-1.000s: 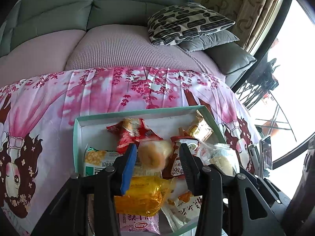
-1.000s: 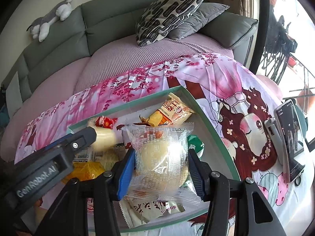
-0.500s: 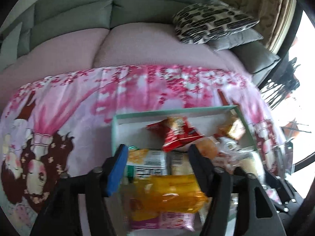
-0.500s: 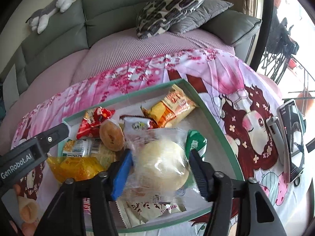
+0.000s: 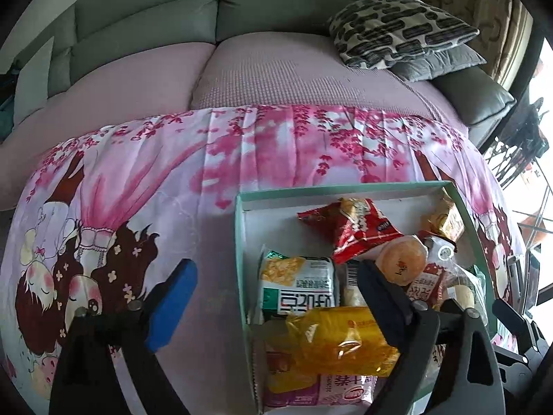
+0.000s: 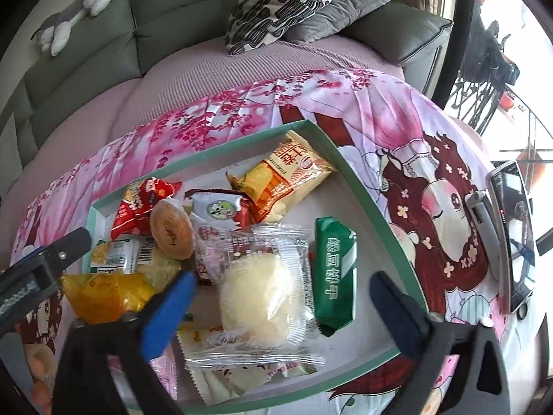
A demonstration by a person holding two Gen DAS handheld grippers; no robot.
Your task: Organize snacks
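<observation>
Snacks sit heaped in my green-rimmed tray on the pink cartoon cloth. Most labels are Chinese; I can read 绿豆饼干 on the green packet, and the yellow-orange wrapper carries red characters I can't make out. A second ago my right gripper was clamped on the clear-wrapped pale bun; now its jaws stand wide apart and the bun lies in the tray beside the green packet. My left gripper has swung left, jaws spread and holding nothing, one blue pad over the cloth, the other over the yellow crinkly bag.
</observation>
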